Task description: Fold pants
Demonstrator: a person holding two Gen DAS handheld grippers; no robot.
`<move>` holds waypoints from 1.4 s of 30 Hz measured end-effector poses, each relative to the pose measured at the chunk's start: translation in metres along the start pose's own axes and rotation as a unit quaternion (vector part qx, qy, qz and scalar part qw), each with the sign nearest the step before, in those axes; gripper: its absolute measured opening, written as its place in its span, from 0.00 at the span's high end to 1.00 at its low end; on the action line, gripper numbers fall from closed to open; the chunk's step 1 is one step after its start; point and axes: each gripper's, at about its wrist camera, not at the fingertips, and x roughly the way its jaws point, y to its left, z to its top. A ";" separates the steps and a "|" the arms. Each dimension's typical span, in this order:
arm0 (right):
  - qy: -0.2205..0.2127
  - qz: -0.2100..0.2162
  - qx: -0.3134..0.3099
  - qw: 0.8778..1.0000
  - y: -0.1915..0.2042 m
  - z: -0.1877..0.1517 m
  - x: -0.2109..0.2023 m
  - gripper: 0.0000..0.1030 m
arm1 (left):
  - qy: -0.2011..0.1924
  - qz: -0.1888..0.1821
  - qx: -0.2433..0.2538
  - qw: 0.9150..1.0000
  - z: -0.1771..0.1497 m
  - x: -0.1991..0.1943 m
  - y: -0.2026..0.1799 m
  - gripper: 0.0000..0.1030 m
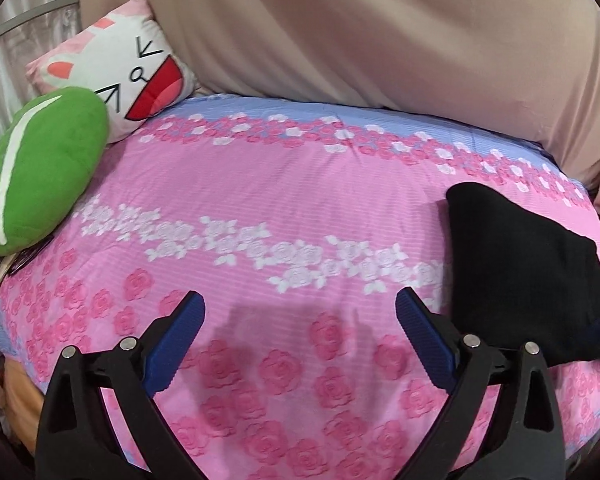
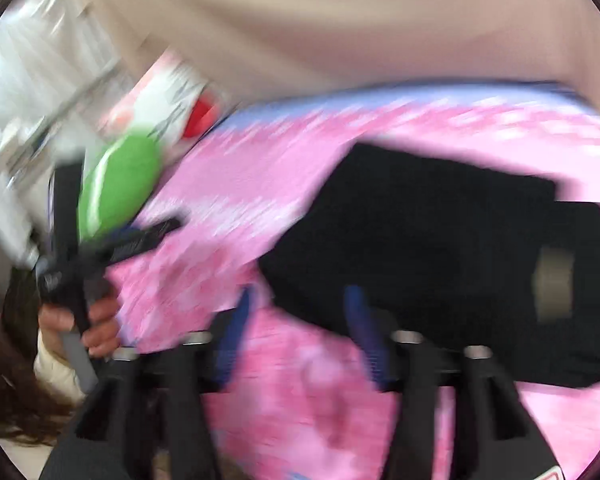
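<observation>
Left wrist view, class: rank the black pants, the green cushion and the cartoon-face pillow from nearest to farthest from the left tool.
1. Black pants, folded, beside the left tool's right finger.
2. Green cushion, far left.
3. Cartoon-face pillow, behind the cushion.

One pair of black pants (image 1: pixel 524 276), folded, right side. Two cushions, far left: one green cushion (image 1: pixel 40 168), one white cartoon-face cushion (image 1: pixel 116 68). One pink floral bedsheet (image 1: pixel 260 208). One beige curtain (image 1: pixel 380 32), far. Two grippers: left gripper (image 1: pixel 300 312), right gripper (image 2: pixel 300 304).
</observation>
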 end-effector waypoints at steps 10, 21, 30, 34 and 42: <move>0.045 -0.066 0.068 0.995 -0.112 0.017 0.057 0.71 | 0.002 -0.027 0.059 0.998 0.003 -0.003 -0.082 0.08; 0.046 -0.139 0.057 0.988 -0.148 0.019 0.030 0.62 | 0.028 -0.048 0.100 0.993 -0.003 0.014 -0.134 0.06; -0.008 -0.126 0.082 0.989 -0.138 0.007 -0.023 0.44 | 0.038 -0.072 0.098 0.992 0.003 0.022 -0.156 0.06; 0.020 -0.111 0.083 0.990 -0.132 -0.012 0.005 0.29 | 0.039 -0.069 0.106 0.991 0.001 0.021 -0.164 0.06; -0.015 -0.125 0.050 0.991 -0.119 0.000 -0.028 0.92 | 0.051 -0.057 0.114 0.991 -0.003 0.025 -0.174 0.06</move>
